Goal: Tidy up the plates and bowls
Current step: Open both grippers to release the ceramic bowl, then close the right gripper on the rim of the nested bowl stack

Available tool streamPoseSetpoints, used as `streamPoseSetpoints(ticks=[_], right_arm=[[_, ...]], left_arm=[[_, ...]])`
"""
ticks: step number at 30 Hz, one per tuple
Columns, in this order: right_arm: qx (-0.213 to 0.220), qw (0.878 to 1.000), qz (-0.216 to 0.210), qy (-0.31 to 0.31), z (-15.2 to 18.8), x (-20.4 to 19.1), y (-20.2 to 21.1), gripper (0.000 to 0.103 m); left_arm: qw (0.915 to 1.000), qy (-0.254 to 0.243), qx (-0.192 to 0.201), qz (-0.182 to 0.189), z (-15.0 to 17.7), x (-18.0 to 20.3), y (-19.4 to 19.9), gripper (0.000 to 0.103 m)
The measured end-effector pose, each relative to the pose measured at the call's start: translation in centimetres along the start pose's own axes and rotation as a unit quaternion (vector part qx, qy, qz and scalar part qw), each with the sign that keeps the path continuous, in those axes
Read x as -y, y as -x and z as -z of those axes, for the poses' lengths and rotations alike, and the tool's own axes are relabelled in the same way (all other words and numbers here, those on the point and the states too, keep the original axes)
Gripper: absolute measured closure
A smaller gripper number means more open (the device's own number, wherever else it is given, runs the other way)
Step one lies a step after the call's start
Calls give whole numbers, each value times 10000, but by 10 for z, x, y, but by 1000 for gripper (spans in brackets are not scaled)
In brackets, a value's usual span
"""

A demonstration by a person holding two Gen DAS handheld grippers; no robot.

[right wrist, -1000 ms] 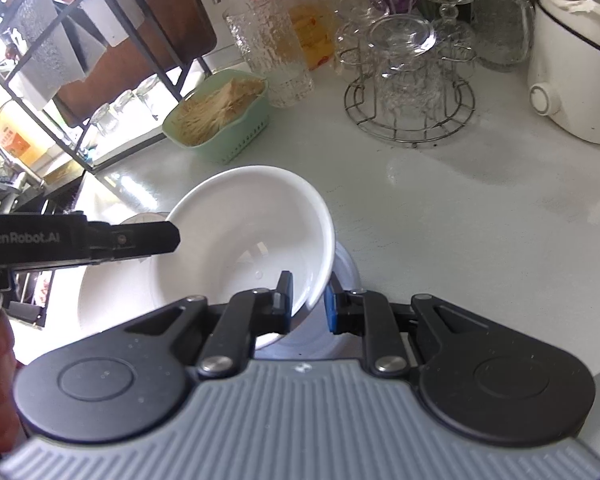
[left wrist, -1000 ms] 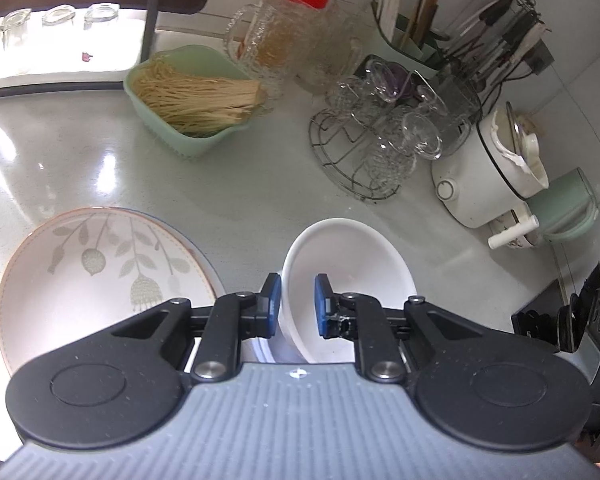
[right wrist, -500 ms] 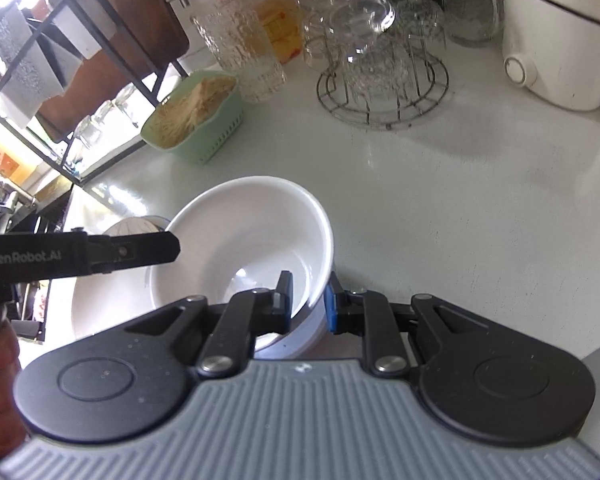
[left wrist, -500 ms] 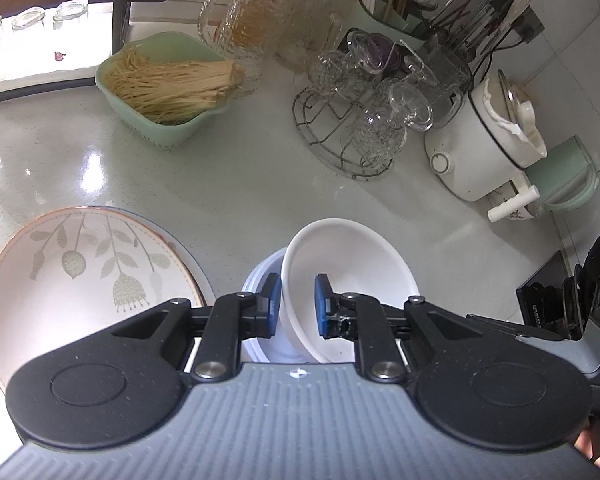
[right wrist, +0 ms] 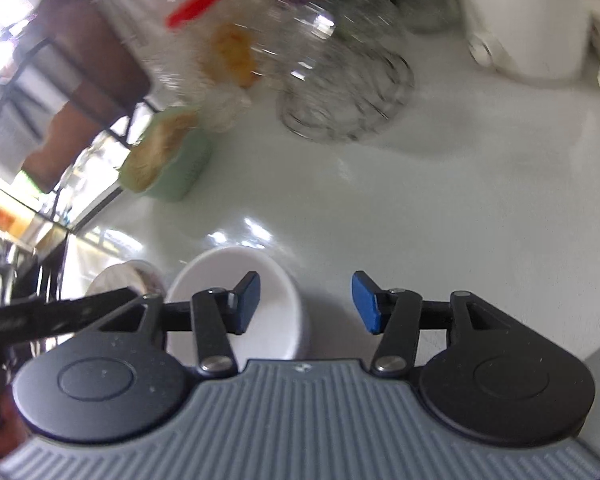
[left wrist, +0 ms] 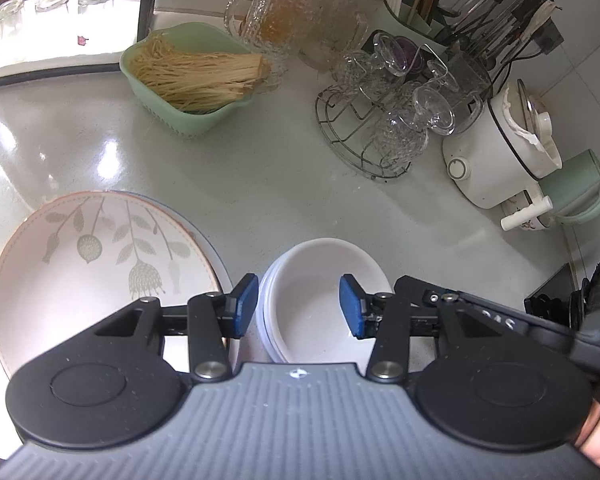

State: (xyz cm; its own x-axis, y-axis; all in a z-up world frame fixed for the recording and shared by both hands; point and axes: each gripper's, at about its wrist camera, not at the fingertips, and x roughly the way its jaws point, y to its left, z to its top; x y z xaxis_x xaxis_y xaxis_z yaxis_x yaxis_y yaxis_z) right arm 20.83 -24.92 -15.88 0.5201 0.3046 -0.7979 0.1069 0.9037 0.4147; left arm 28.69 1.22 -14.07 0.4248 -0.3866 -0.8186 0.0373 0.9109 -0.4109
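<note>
A white bowl [left wrist: 320,288] sits nested on a stack of white bowls on the grey counter. My left gripper [left wrist: 298,306] straddles the stack's near rim; its jaws are opening and the pads stand off the bowl. Left of the stack lies a floral plate [left wrist: 92,264] on top of another plate. In the blurred right wrist view the same white bowl [right wrist: 228,280] rests lower left. My right gripper [right wrist: 306,306] is opening too, with its left pad over the bowl's rim, its right pad over bare counter, and nothing pressed between them.
A green basket of noodles [left wrist: 188,76], glass jars [left wrist: 284,20], a wire rack of glasses [left wrist: 384,112], a white cooker [left wrist: 496,152] and a green kettle [left wrist: 580,192] line the back of the counter. A utensil holder [left wrist: 500,8] stands behind. A person's finger [left wrist: 598,440] shows at lower right.
Both grippers were shut on the tilted white bowl's rim; now both have let go and spread their jaws. The bowl has settled level into the stack. The right view has swung and blurred.
</note>
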Motion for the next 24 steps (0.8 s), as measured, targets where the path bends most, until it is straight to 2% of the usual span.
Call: streamPoseSetpoints(ticks=[3, 7, 9, 11, 14, 21, 23, 24], right_arm=[[-258, 9992, -112, -295, 2, 11, -11, 49], [-451, 9982, -234, -319, 7, 13, -22, 50], [-589, 9967, -374, -414, 12, 14, -29, 55], [-771, 9947, -419, -537, 16, 15, -37, 64], [-1074, 9873, -556, -1030, 21, 21, -50, 75], [-1058, 9863, -509, -1163, 25, 19, -48, 79], [-1024, 9861, -476, -1221, 26, 24, -45, 80], [-999, 9861, -441, -1248, 26, 26, -43, 80]], left_arm=[[10000, 40, -18, -2, 3, 0, -1, 52], [10000, 53, -58, -11, 7, 0, -3, 52], [10000, 34, -82, -9, 8, 1, -4, 52], [10000, -3, -99, -3, 9, 2, -4, 52], [9999, -27, -127, -2, 10, 3, -6, 52], [9996, -120, -263, 1, 12, 9, -13, 52], [9991, -258, -339, -20, 12, 13, -16, 40], [9989, -318, -342, -11, 12, 15, -17, 39]])
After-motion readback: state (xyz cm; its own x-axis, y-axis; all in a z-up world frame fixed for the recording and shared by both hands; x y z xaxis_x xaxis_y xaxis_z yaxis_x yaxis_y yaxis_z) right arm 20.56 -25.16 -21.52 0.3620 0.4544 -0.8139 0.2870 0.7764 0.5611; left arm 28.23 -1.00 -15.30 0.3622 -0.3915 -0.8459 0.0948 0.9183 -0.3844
